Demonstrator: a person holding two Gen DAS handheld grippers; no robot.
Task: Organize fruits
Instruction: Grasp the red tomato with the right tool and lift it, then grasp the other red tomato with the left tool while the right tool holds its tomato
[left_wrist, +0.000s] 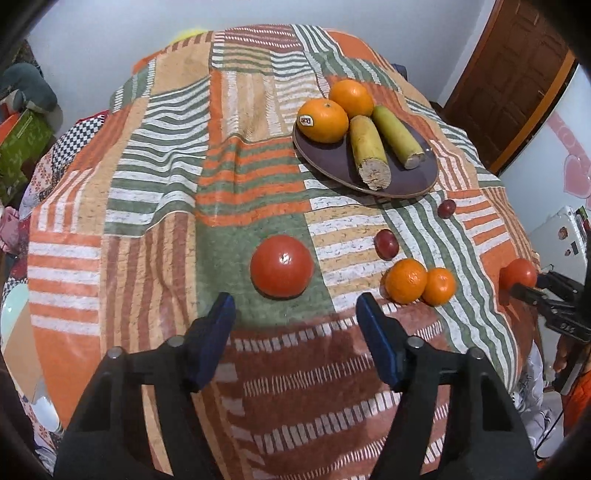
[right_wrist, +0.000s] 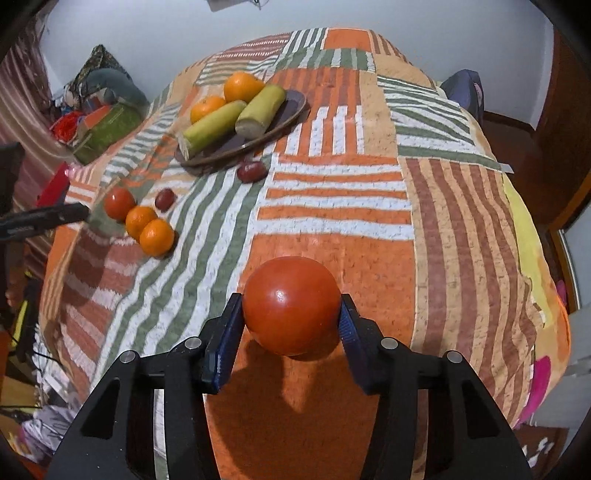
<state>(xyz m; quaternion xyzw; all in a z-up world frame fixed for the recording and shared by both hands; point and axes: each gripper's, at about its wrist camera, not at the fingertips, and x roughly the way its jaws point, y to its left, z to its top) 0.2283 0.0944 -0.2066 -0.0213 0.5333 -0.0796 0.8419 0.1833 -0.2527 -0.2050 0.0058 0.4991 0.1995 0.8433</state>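
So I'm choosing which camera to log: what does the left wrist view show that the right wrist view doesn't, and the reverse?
Only the left wrist view: the open left hand-held gripper just short of a tomato, and the sticker on one orange. Only the right wrist view: the right hand-held gripper shut on its tomato, seen close. Both: the brown plate with two oranges and two banana pieces, two mandarins, two grapes.

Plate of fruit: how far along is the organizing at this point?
Done: the plate already holds two oranges and two banana pieces. In hand: the right tool is shut on a tomato. Left: another tomato ahead of the open left tool, two mandarins and two grapes lie on the cloth.
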